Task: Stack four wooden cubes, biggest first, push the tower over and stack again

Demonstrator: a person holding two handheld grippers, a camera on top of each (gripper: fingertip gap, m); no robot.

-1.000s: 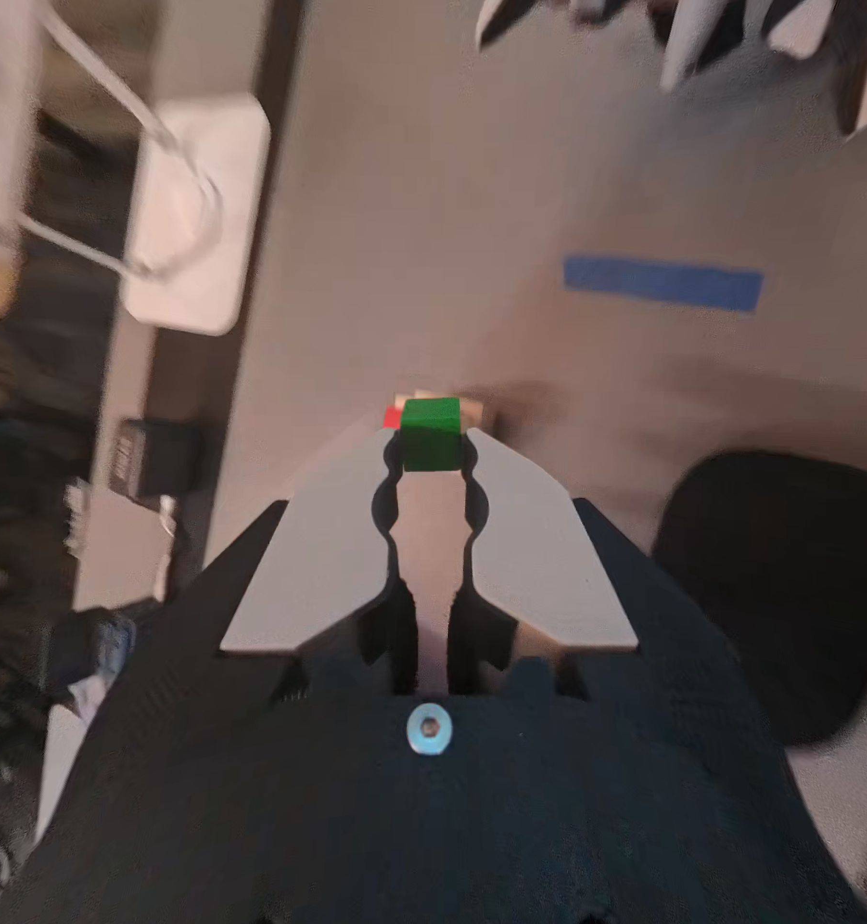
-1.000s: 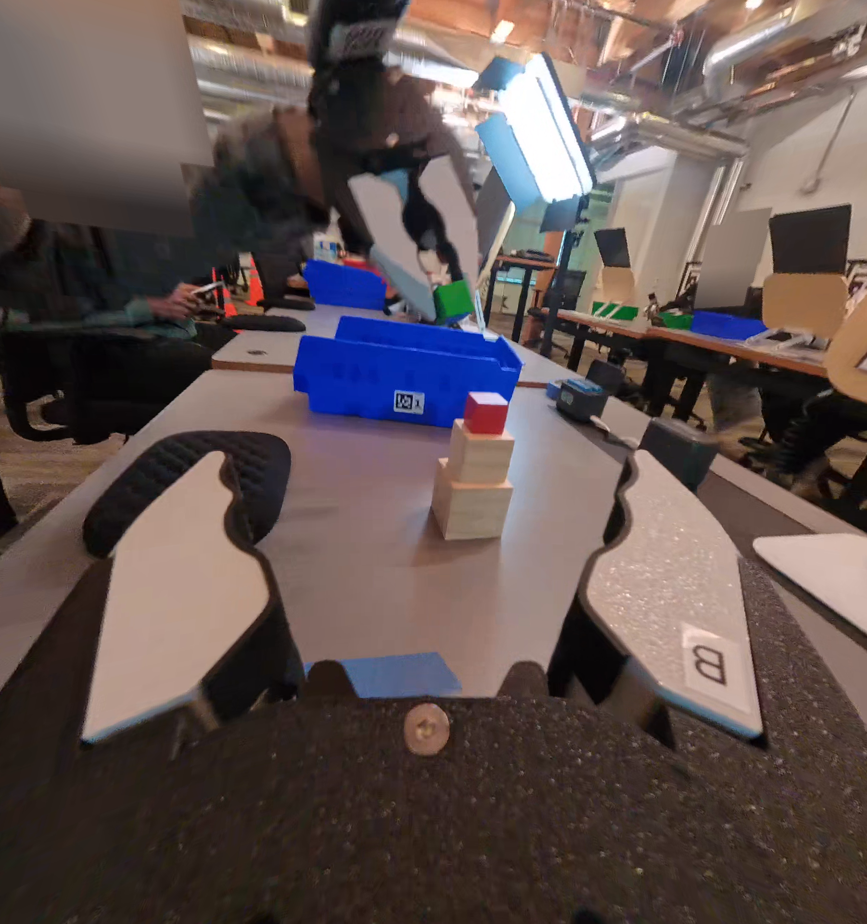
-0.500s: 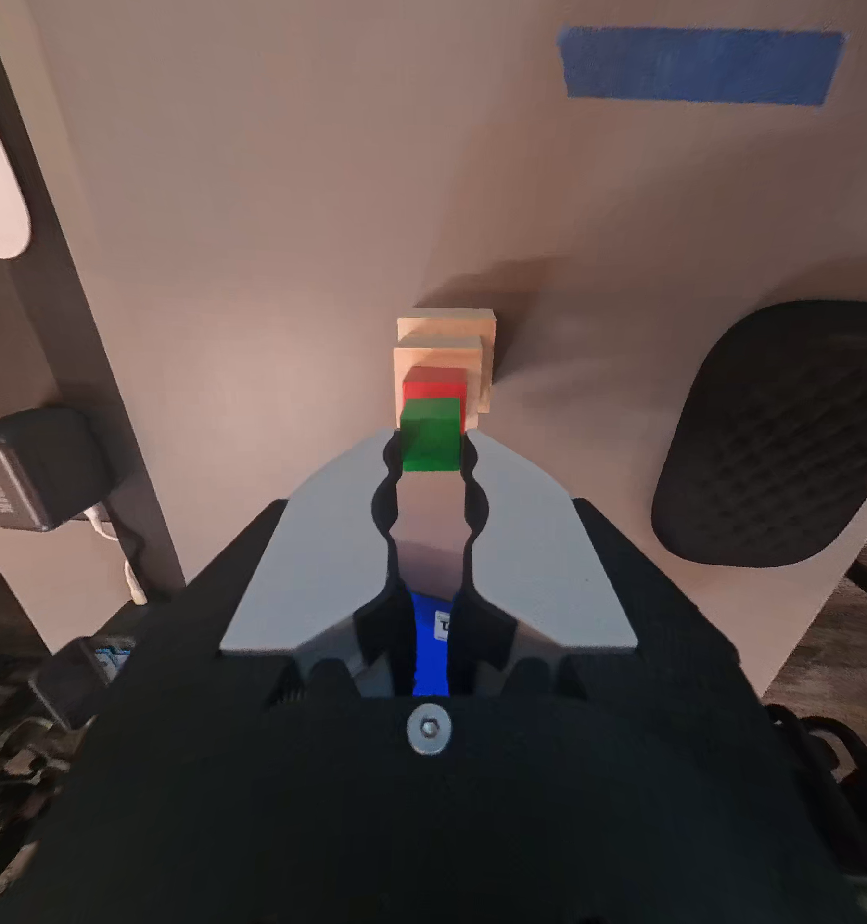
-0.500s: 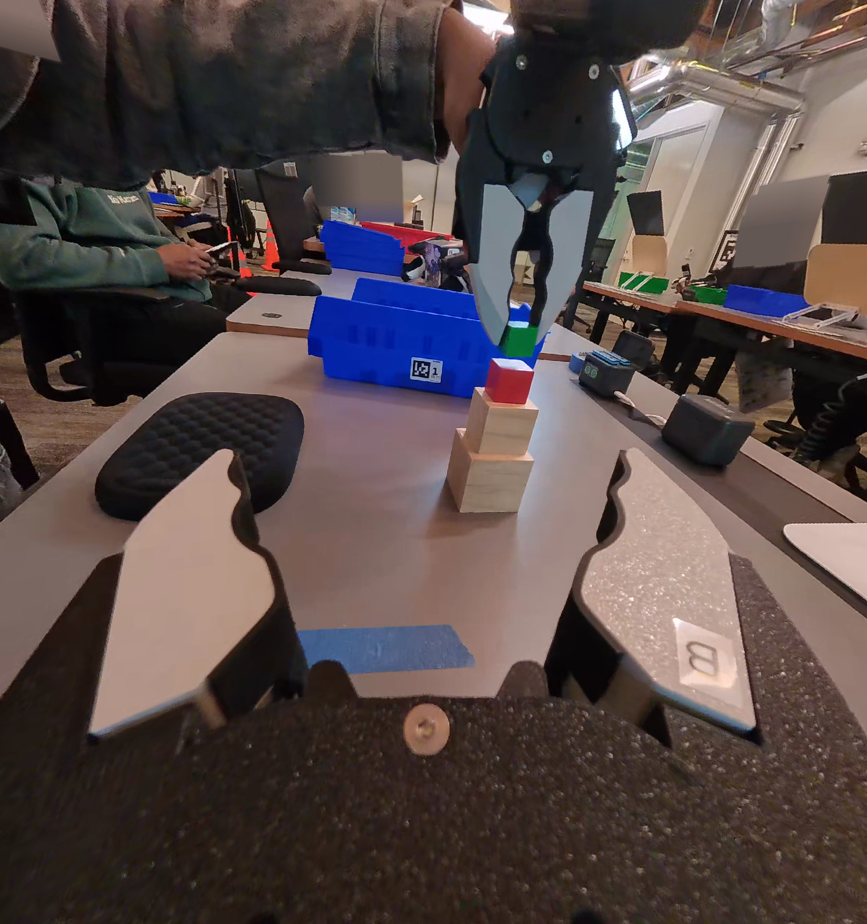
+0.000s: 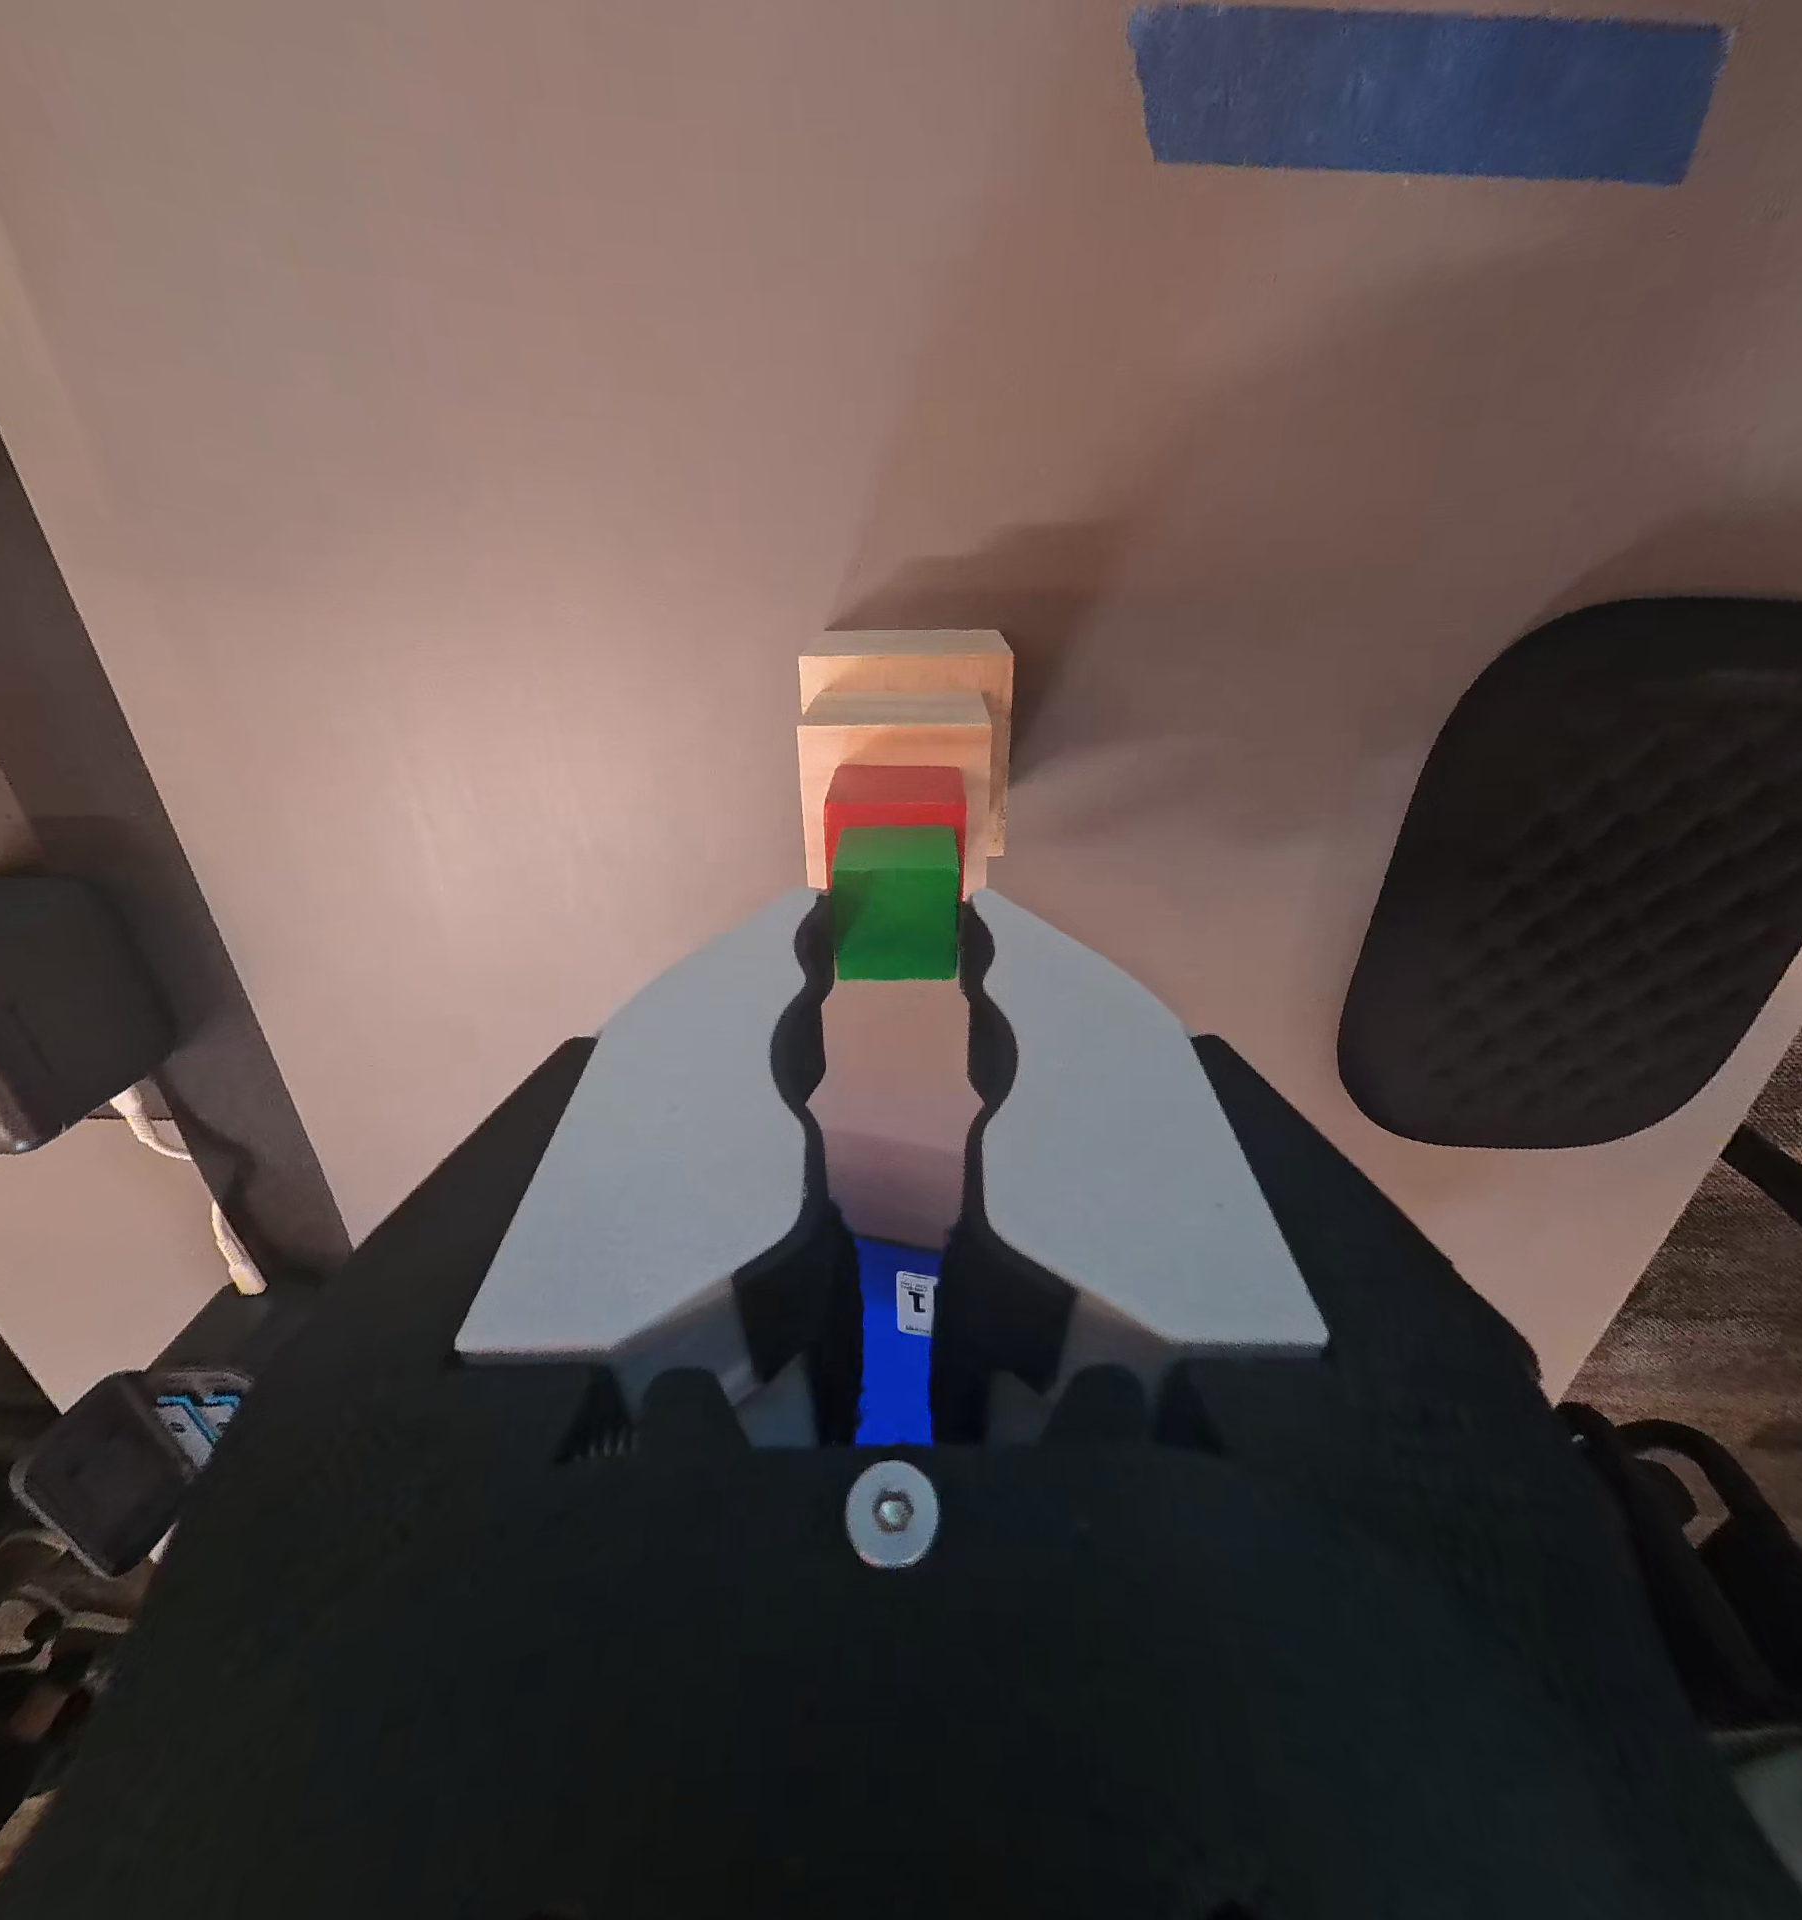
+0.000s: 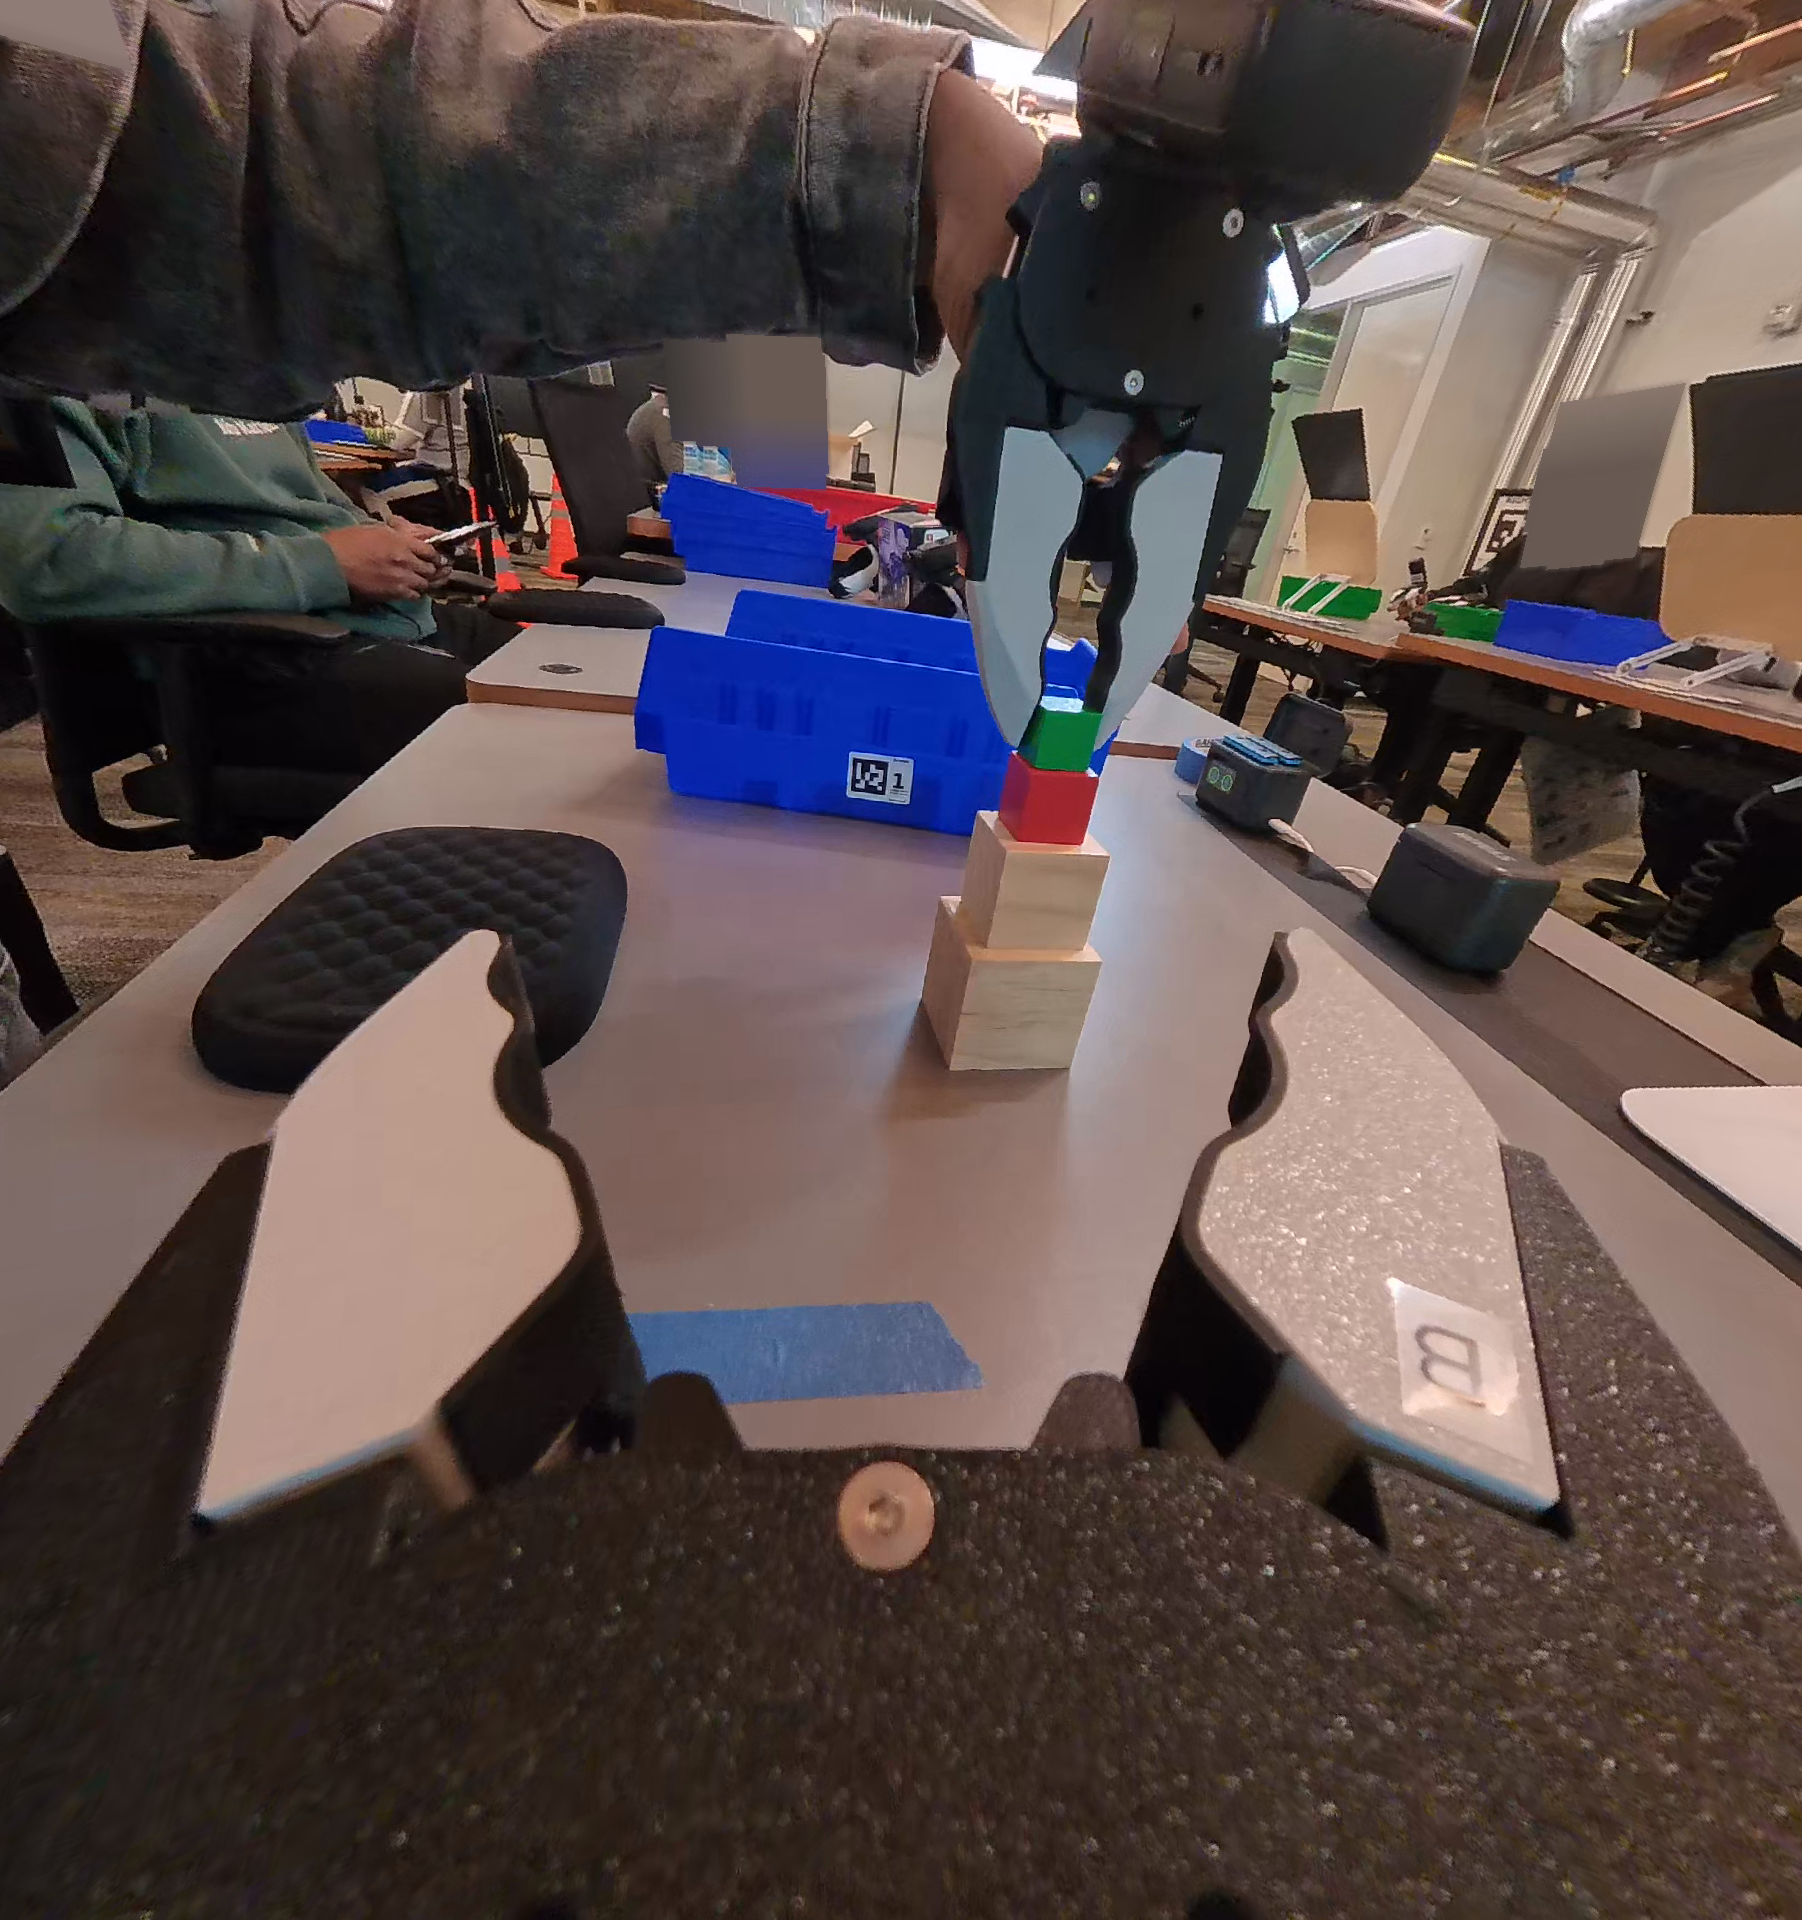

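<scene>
Left hand-held gripper (image 6: 1068, 717) has descended, clamping green cube (image 6: 1061, 736) onto red cube (image 6: 1048, 798) atop tower, 12 o'clock of tape (image 6: 803, 1351); release pending; right hand-held gripper (image 6: 892, 1039) wide, empty.

Your left gripper (image 6: 1068, 717) points straight down from the 12 o'clock edge of the right wrist view, its fingertips (image 5: 990, 930) pinched against both sides of the small green cube (image 5: 895, 904). Your sleeved forearm (image 6: 461, 187) reaches in from 10 o'clock. Your right gripper (image 6: 892, 1039) lies low and level, jaws spread wide on nothing.
</scene>
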